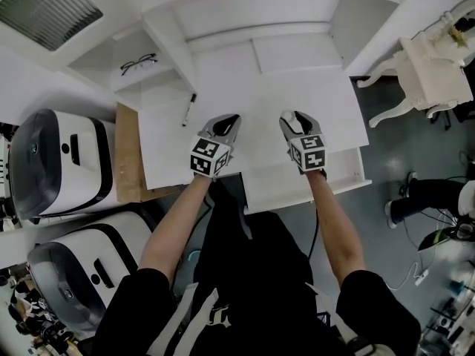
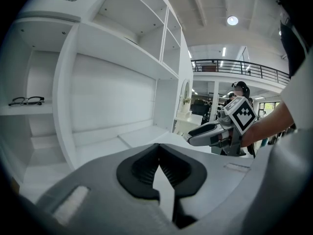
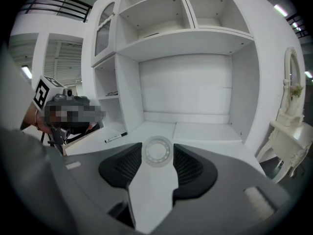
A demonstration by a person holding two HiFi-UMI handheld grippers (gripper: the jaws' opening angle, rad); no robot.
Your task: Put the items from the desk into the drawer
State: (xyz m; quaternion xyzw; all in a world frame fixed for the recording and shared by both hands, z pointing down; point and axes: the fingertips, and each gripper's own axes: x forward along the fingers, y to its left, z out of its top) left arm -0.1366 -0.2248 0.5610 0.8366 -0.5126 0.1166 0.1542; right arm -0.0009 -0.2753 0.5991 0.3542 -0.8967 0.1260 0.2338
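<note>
My right gripper [image 1: 290, 116] hangs above the white desk [image 1: 223, 99], just beyond the open drawer [image 1: 355, 182]. In the right gripper view its jaws [image 3: 157, 156] grip a clear round tape roll [image 3: 148, 152] from both sides. My left gripper [image 1: 231, 119] hovers beside it to the left, and its jaws [image 2: 157, 150] meet at the tips with nothing between them. A black marker [image 1: 189, 110] lies on the desk ahead of the left gripper, and shows as a marker [image 3: 116, 137] at the left of the right gripper view. Black glasses [image 1: 139, 63] rest on a low left shelf.
White shelving [image 1: 252, 21] rises behind the desk. A wooden board [image 1: 128, 154] and two white-and-black machines [image 1: 59, 162] stand at the left. A white ornate chair [image 1: 423, 73] stands on the floor at the right. Cables [image 1: 415, 273] trail on the floor.
</note>
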